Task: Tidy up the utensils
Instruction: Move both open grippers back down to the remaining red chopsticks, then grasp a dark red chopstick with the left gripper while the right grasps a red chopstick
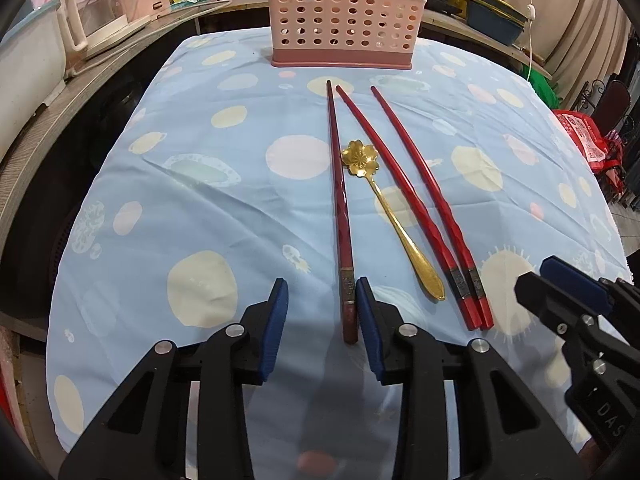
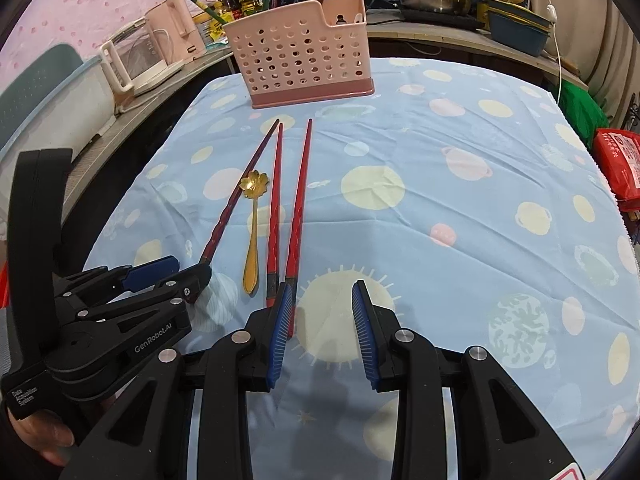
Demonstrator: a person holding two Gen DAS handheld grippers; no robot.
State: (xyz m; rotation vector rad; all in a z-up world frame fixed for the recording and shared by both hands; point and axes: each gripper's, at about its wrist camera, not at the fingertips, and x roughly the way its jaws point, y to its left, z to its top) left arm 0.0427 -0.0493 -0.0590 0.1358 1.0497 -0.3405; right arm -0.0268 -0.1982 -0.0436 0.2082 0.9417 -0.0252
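Black left gripper (image 1: 322, 300), jaws apart and empty, straddled the butt of the lone dark chopstick (image 1: 337, 184) near the table's front edge; it should centre before closing. Right gripper (image 2: 322, 300), also apart and empty, stood beside the red pair (image 2: 288, 208). Gold spoon (image 1: 384, 208) lay between. Pink caddy (image 1: 340, 12) stood at the far edge.

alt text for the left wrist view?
Open left gripper straddles the butt of the leftmost of three red chopsticks on a dotted blue cloth. A gold spoon lies among them; a pink basket stands behind.
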